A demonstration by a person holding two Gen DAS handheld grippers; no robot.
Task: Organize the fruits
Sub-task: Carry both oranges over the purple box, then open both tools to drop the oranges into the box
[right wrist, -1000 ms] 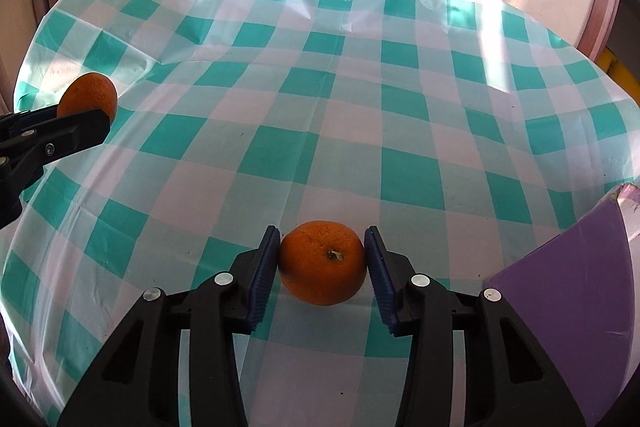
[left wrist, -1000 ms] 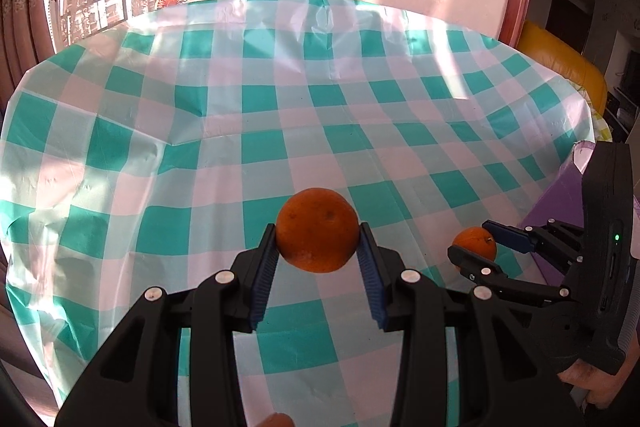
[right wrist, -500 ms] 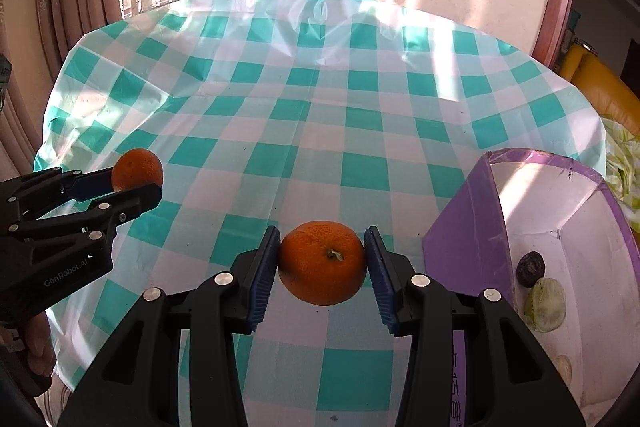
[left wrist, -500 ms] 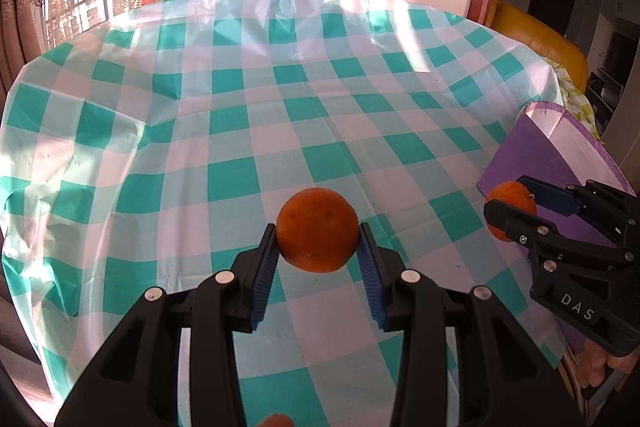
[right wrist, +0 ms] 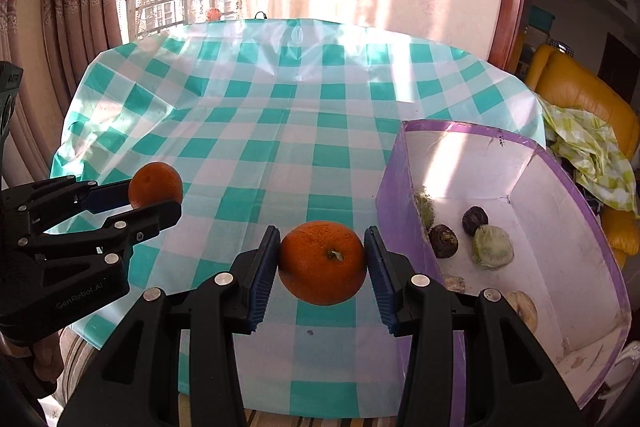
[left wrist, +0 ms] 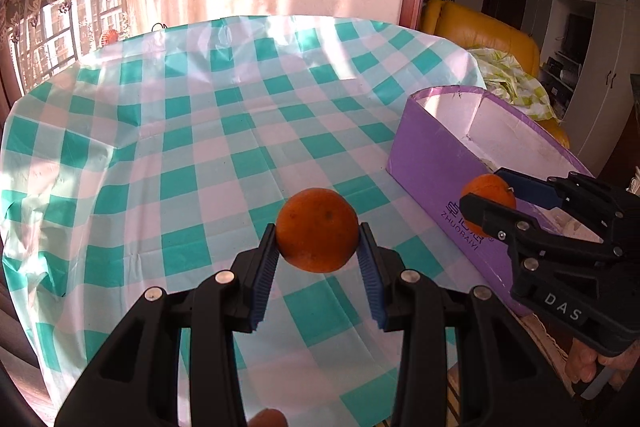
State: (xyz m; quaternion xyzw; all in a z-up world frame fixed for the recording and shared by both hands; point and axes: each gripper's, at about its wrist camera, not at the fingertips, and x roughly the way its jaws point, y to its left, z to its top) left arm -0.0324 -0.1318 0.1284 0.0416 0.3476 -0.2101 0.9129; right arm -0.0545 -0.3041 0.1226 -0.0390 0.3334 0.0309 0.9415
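My left gripper [left wrist: 319,247] is shut on an orange [left wrist: 318,229], held in the air over the checked tablecloth. My right gripper [right wrist: 322,261] is shut on a second orange [right wrist: 322,262] with its stem facing me, just left of the purple box [right wrist: 394,187]. In the left wrist view the right gripper [left wrist: 490,203] and its orange [left wrist: 486,193] hang at the box's near wall [left wrist: 432,167]. From the right wrist the left gripper [right wrist: 154,193] with its orange [right wrist: 155,184] shows at the left. Several dark and pale green fruits [right wrist: 493,247] lie inside the box.
A round table with a teal and white checked cloth [right wrist: 280,115] fills both views. A yellow sofa [right wrist: 580,95] with a green checked cloth on it stands behind the box at right. Curtains and a window are beyond the far edge.
Both grippers have lifted and swung right with their oranges. The purple box has come into view, and the right gripper now sits beside its near wall.
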